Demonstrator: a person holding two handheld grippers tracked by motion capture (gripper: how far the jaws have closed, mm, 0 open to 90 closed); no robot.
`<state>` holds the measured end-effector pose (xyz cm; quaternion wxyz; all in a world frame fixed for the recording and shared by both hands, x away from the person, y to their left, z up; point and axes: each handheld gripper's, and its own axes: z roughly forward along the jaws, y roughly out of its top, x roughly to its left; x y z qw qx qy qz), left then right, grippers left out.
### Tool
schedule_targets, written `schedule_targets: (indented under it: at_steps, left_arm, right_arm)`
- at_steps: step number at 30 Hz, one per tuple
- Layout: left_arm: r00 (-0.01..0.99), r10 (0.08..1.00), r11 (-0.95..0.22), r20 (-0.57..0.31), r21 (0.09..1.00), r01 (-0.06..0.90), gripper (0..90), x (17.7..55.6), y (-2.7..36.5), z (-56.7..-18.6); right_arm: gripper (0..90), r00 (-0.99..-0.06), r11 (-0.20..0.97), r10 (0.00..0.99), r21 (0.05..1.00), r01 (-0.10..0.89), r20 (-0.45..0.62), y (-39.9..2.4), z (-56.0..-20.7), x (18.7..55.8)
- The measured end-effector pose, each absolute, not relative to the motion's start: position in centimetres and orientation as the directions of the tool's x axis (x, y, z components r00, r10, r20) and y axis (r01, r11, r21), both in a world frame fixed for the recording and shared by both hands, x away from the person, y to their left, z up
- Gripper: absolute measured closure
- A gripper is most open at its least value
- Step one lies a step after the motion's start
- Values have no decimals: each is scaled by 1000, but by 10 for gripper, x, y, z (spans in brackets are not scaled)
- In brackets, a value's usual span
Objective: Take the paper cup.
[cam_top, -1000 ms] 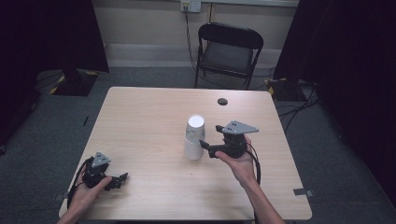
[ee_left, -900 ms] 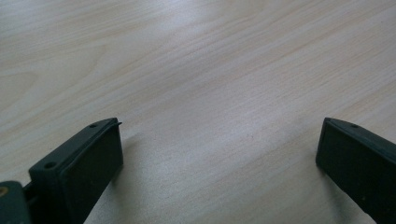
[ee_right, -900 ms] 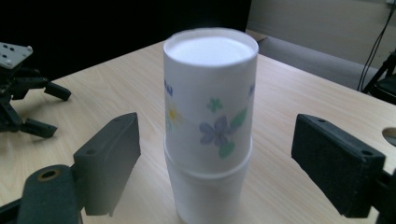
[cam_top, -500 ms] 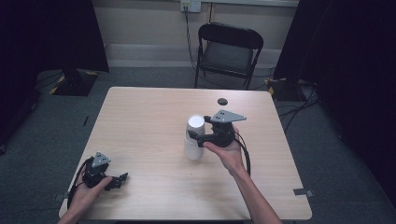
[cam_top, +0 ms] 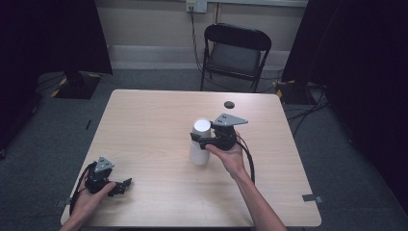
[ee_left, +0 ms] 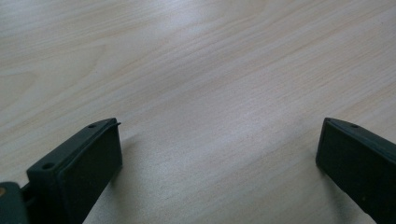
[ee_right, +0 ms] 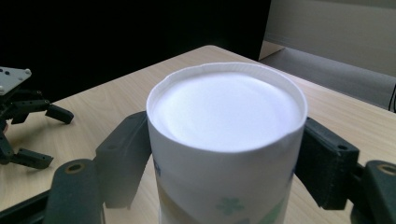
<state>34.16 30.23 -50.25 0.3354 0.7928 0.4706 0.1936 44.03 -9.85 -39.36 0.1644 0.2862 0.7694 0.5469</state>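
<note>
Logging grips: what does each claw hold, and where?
Right claw has just closed on the white cup's upper sides, below the rim. Left claw holds nothing.

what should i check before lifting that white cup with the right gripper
1. Cup between the jaws: ok. The white cup sits between the right gripper jaws, which have just been closing.
2. Pads pressing both sides: cannot tell. Both pads look to be at the wall, but firm contact is unclear.
3. Cup upright: ok, it stands upside down on the table, base up.
4. Grip height: ok, near the top of the stack.
5. Left gripper out of the way: ok, open, resting near the table's near left corner.
6. Lift path: ok, the small dark disc lies well behind.
</note>
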Motion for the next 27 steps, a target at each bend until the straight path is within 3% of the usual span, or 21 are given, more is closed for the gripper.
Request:
schedule_targets:
  at_steps: [27]
  left_arm:
    - [478, 878, -327, -11, 716, 617, 0, 342, 302, -503]
  right_arm:
    - [307, -776, 245, 629, 936, 254, 46, -98, -396, 440]
